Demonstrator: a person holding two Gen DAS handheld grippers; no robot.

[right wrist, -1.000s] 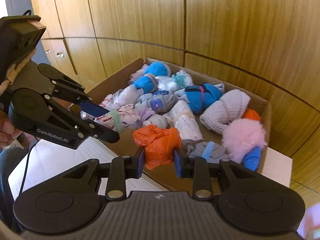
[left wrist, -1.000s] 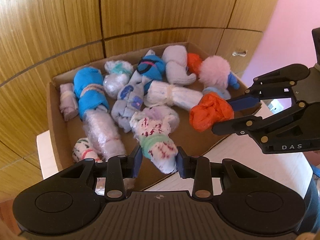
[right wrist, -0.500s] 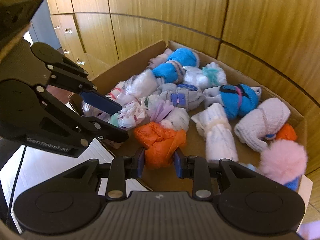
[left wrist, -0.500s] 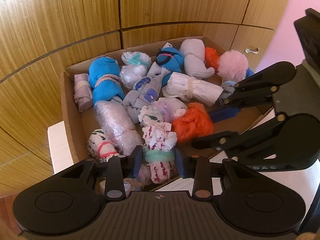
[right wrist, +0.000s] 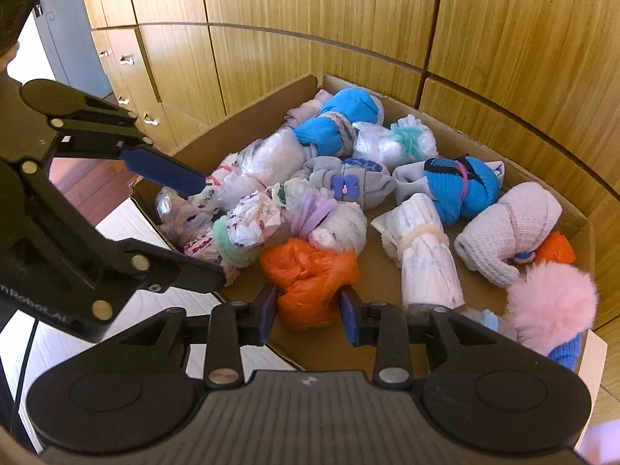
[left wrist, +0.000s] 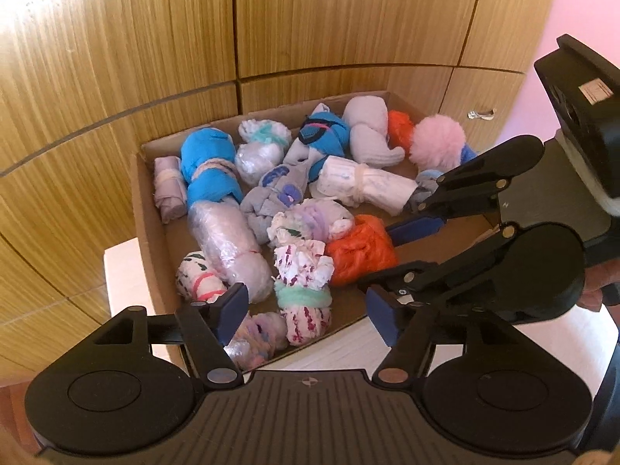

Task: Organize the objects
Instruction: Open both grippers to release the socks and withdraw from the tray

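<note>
A cardboard box (left wrist: pixel 143 213) (right wrist: pixel 248 112) holds several rolled sock bundles. My left gripper (left wrist: pixel 306 314) (right wrist: pixel 201 228) is over the box's near edge with its jaws opening wide. A white bundle with magenta marks and a green band (left wrist: pixel 306 290) (right wrist: pixel 232 240) lies on the box floor between the pads, touching neither. My right gripper (right wrist: pixel 309 314) (left wrist: pixel 378 259) is shut on an orange bundle (right wrist: pixel 310 275) (left wrist: pixel 360 248) that rests on the box floor beside the patterned one. Its jaws are starting to open while the pads still touch the bundle.
Other bundles fill the box: a blue one (left wrist: pixel 209 170), a white roll (left wrist: pixel 364 186), a grey one (right wrist: pixel 507 228) and a pink pom-pom (right wrist: pixel 550 302). Wooden cabinet panels (left wrist: pixel 310 19) rise right behind the box. The box stands on a white tabletop (right wrist: pixel 128 224).
Both grippers came down into the box with their bundles. The left jaws have spread wide and let go of the patterned bundle. The right jaws have widened slightly around the orange bundle.
</note>
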